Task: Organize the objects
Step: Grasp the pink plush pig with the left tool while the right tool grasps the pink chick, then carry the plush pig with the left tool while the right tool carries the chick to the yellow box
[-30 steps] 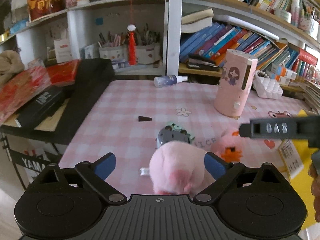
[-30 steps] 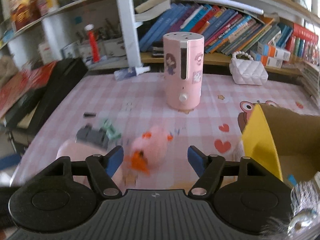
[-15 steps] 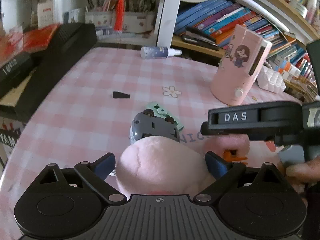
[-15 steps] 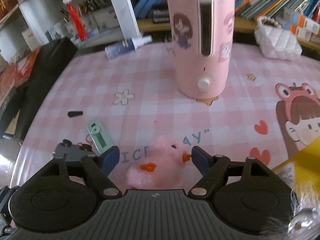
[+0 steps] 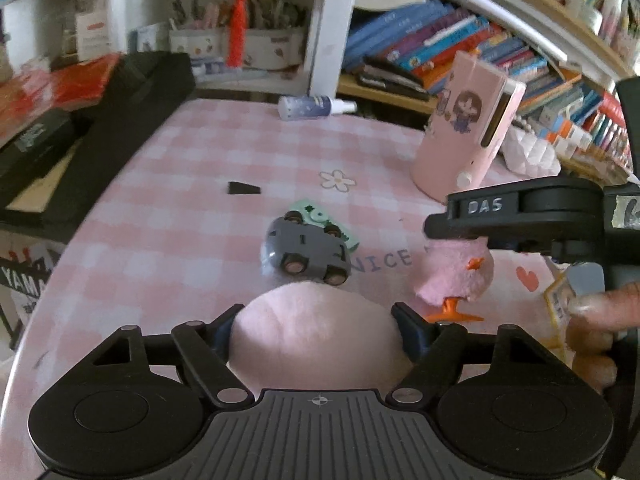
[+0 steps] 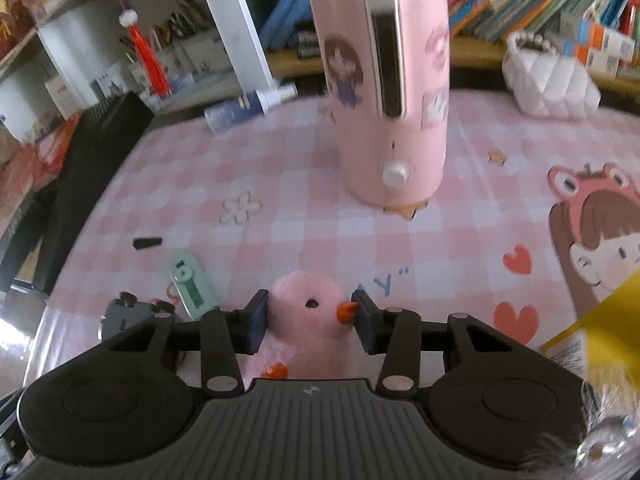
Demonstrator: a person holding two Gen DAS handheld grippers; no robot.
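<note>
Right now I have both tools low over the pink checked tablecloth (image 6: 304,184), close to its near edge. On my left the cloth curves off to a black case (image 5: 132,120) that borders it, and the far edge meets a bookshelf (image 5: 440,52) with a spray bottle (image 5: 312,105) lying just before it. Open cloth stretches between that bottle and the toys in front of me, broken only by a small black wedge (image 5: 243,188). A tall pink canister (image 6: 384,92) stands upright toward the far right, well apart from my grippers, and a yellow box (image 6: 592,320) crowds the right edge. My left gripper (image 5: 316,330) has just been closing, and its blue pads now press both sides of a big round pink plush (image 5: 316,336), pale and fuzzy, which bulges up between the fingers. My right gripper (image 6: 308,320) has also just been closing and pinches a small pink chick plush (image 6: 306,312) at the head: black eye, orange beak against the right pad, an orange foot (image 6: 274,370) showing below. From the left camera the chick sits just right of the big plush, under the right tool's arm. Just beyond the big plush a grey toy car (image 5: 304,250) lies wheels-up, touching a mint green gadget (image 5: 320,220) behind it.
</note>
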